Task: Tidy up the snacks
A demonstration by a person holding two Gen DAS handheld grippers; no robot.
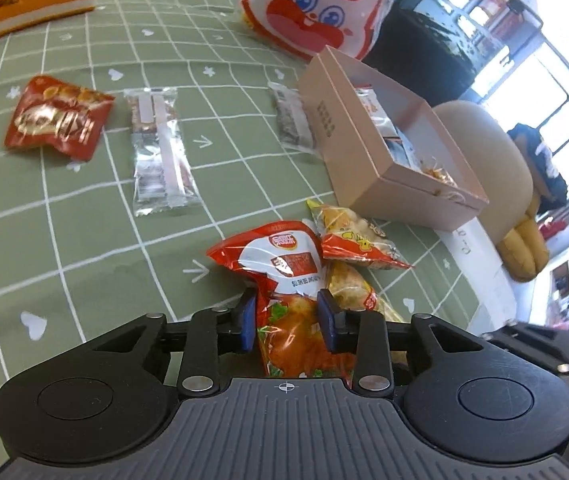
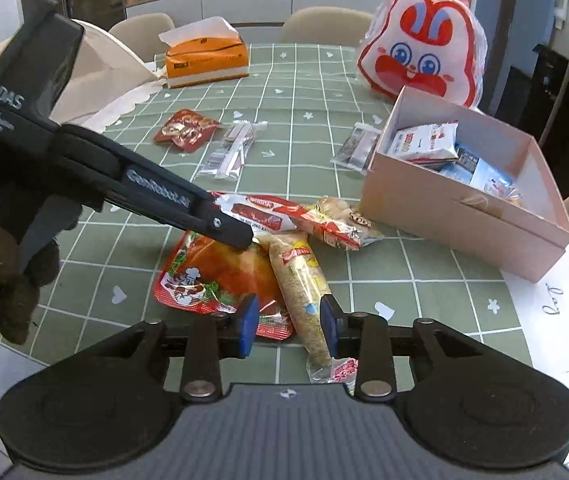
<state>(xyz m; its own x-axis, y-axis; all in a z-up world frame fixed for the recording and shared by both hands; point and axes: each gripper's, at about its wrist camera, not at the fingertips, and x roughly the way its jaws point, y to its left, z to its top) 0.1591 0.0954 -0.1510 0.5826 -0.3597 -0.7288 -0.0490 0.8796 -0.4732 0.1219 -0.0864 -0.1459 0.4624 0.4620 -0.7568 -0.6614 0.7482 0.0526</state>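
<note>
Left tool pinched on the red snack pouch, low centre on the desk, at about 7 o'clock from the pink box. Right tool narrowly parted, straddling the long tan packet without clear pressure. Probably light, crinkly, slippery film; contents crushable. Best taken mid-body or at the sealed edge, gently, then carried over to the box.
</note>
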